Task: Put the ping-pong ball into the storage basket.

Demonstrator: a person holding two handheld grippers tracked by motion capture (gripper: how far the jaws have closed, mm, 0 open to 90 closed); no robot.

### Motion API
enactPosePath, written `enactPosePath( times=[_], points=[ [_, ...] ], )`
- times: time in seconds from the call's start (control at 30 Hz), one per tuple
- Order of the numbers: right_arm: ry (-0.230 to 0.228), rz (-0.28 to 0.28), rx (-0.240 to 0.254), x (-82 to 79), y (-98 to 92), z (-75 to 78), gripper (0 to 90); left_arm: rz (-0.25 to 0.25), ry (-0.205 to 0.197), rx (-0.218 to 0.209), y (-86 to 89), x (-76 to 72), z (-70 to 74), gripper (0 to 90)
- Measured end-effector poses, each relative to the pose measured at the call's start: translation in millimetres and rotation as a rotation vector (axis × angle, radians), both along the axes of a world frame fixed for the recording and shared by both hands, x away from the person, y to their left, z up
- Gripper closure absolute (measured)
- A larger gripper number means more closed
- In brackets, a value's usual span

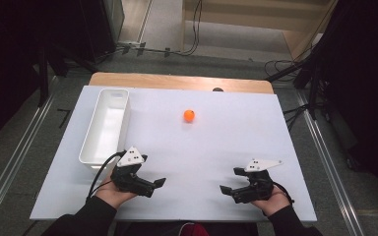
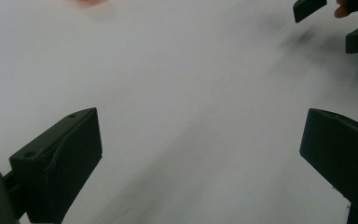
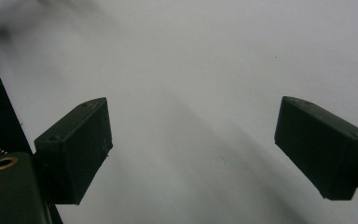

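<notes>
Orange ball (image 1: 189,115) alone mid-board, white bin (image 1: 104,126) far left; both claws, left gripper (image 1: 156,185) and right gripper (image 1: 228,183), gaping wide, gripping nothing; ball blurred in left gripper view.

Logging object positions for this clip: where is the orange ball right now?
In the high view, the orange ball lies on the white board, right of the white tray, beyond both grippers.

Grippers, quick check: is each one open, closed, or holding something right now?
Left gripper: open, jaws wide apart, holding nothing, over the bare white board.
Right gripper: open, jaws wide apart, holding nothing.
</notes>
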State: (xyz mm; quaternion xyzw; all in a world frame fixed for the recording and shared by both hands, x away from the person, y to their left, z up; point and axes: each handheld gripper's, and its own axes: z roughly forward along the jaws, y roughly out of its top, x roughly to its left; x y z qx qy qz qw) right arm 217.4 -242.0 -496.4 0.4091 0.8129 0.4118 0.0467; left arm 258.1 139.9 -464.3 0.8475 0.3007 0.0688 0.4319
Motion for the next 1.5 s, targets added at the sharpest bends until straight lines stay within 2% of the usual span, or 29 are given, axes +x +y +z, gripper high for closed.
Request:
enactPosePath(
  times=[0.1,0.2,0.23,0.27,0.4,0.47,0.67,0.8,0.9,0.93,1.1,1.2,1.37,1.43,1.5],
  points=[
    [-0.002,0.001,-0.002,0.2,-0.4,-0.1,9.7,0.009,-0.016,-0.009,-3.7,0.8,1.2,0.0],
    [0.002,-0.004,0.002,0.1,-0.2,0.1,9.7,0.024,-0.016,-0.001,-6.6,2.2,0.7,0.0],
    [-0.001,-0.003,0.002,0.1,-0.2,0.0,9.7,0.057,-0.002,0.000,-8.9,3.4,0.6,0.0],
    [-0.003,0.000,0.000,0.2,-0.5,0.0,9.7,0.060,0.006,-0.021,-9.7,3.8,1.3,0.0],
    [-0.002,-0.005,0.000,0.0,-0.8,0.3,9.8,0.048,-0.020,-0.020,-11.3,4.9,1.5,0.0],
    [-0.005,-0.004,-0.001,0.2,-1.1,0.5,9.7,0.050,-0.019,-0.008,-11.7,6.8,1.1,0.0],
    [-0.006,-0.012,0.004,-0.1,-1.8,1.3,9.8,0.050,-0.006,-0.027,-14.8,11.5,-0.3,0.0],
    [-0.002,-0.019,0.006,-0.2,-2.2,1.5,9.8,0.048,-0.009,-0.019,-17.7,13.1,-1.3,0.0],
    [-0.006,-0.021,0.005,0.2,-2.8,1.4,9.7,0.050,0.009,-0.042,-19.3,15.1,-0.9,0.0],
    [-0.006,-0.025,0.006,0.1,-2.9,1.5,9.8,0.056,0.018,-0.067,-20.2,16.3,-0.2,0.0],
    [-0.006,-0.024,0.005,0.3,-3.4,1.5,9.7,0.060,0.013,-0.056,-23.4,19.3,-0.9,0.0],
    [-0.005,-0.024,0.005,0.3,-3.1,1.4,9.7,0.059,-0.001,-0.024,-28.8,23.2,-3.5,0.0],
    [-0.005,-0.023,0.005,0.3,-3.5,1.5,9.8,0.054,-0.020,0.000,-35.1,26.2,-4.1,0.0],
    [-0.006,-0.024,0.006,0.3,-3.7,1.6,9.7,0.049,-0.013,0.002,-38.1,28.1,-5.0,0.0],
    [-0.007,-0.025,0.007,0.1,-3.8,1.6,9.8,0.046,0.017,-0.016,-40.1,29.8,-5.7,0.0]
  ],
)
